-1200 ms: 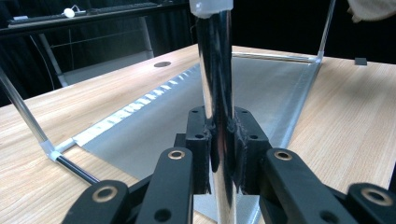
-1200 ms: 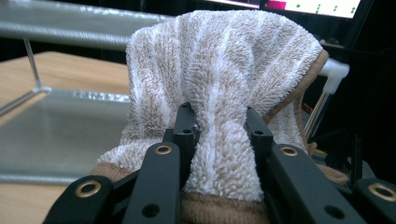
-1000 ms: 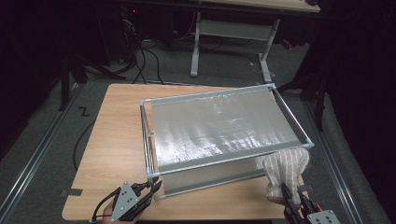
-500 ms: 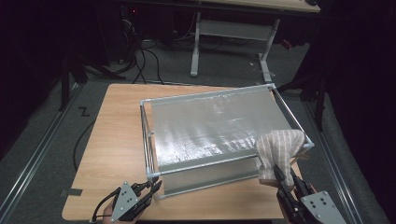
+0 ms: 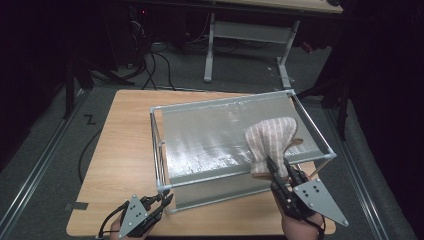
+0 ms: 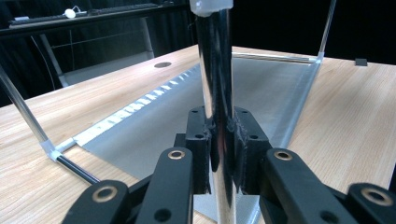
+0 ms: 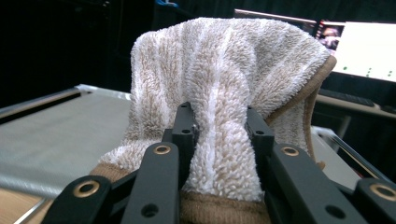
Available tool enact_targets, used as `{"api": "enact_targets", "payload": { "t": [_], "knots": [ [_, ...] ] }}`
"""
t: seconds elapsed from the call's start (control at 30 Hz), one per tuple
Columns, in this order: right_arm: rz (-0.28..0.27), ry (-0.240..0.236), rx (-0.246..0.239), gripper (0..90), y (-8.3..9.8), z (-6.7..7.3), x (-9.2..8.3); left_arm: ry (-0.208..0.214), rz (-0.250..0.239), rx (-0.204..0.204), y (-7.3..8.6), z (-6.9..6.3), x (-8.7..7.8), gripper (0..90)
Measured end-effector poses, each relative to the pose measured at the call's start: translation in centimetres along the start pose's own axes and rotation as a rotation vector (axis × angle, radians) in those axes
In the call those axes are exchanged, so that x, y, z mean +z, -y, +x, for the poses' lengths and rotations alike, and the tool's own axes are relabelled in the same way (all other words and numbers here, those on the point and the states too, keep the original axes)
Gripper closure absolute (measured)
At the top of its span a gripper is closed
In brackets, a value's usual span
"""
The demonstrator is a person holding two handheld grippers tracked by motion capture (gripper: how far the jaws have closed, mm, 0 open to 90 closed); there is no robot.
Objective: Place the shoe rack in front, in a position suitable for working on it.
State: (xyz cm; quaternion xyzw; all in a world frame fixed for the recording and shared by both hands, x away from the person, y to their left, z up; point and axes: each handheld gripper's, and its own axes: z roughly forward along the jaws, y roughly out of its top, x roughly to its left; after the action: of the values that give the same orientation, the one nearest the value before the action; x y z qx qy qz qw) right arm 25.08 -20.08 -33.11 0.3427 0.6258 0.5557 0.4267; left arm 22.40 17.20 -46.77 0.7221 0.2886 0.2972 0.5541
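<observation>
Your left gripper clamps the shiny corner post of the mesh rack; your right gripper pinches the striped beige towel – bunched, lifted over the rack's near right part, above the wooden table. No readable writing or brand anywhere.

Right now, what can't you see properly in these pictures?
- The towel, right gripper view: its lower part hides behind the right gripper, and the bottom edge cuts it off.
- The rack's corner post, left gripper view: its foot is covered by the left gripper clamped on it.
- The hands, high view: cut off by the bottom edge, under the grippers' grey plates.
- The room behind the table, high view: too dark.
</observation>
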Motion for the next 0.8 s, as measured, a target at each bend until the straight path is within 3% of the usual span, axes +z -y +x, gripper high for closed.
{"api": "enact_targets", "payload": {
  "t": [0.47,0.8],
  "knots": [
    [0.0,-0.139,-0.005,71.6,-1.9,5.6,5.6,0.0,0.001,0.005,0.0,0.0,0.0,78.4],
    [0.014,-0.227,-0.02,70.9,-2.4,10.4,7.6,0.002,0.002,0.006,0.0,0.0,0.0,78.4]
  ]
}}
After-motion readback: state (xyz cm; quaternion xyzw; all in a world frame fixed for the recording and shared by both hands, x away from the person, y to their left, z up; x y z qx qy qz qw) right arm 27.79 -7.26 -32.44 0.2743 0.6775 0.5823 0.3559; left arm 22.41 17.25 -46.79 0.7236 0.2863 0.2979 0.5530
